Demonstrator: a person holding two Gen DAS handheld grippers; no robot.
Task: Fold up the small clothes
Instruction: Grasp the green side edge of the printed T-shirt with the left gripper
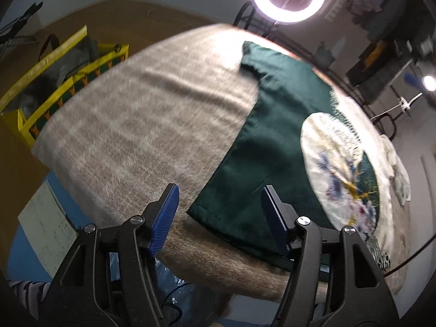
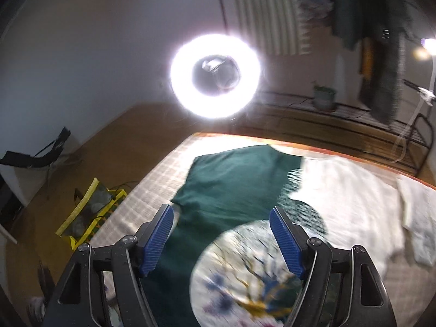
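Observation:
A dark green small garment with a round white flower print lies spread flat on a beige woven cloth over the table. My left gripper is open and empty, hovering over the garment's near left corner. In the right wrist view the same garment lies ahead with its print nearest. My right gripper is open and empty above the garment's near part.
A yellow basket holding grey cloth stands on the floor left of the table, also in the right wrist view. A white cloth lies right of the garment. A bright ring light stands beyond the table's far edge.

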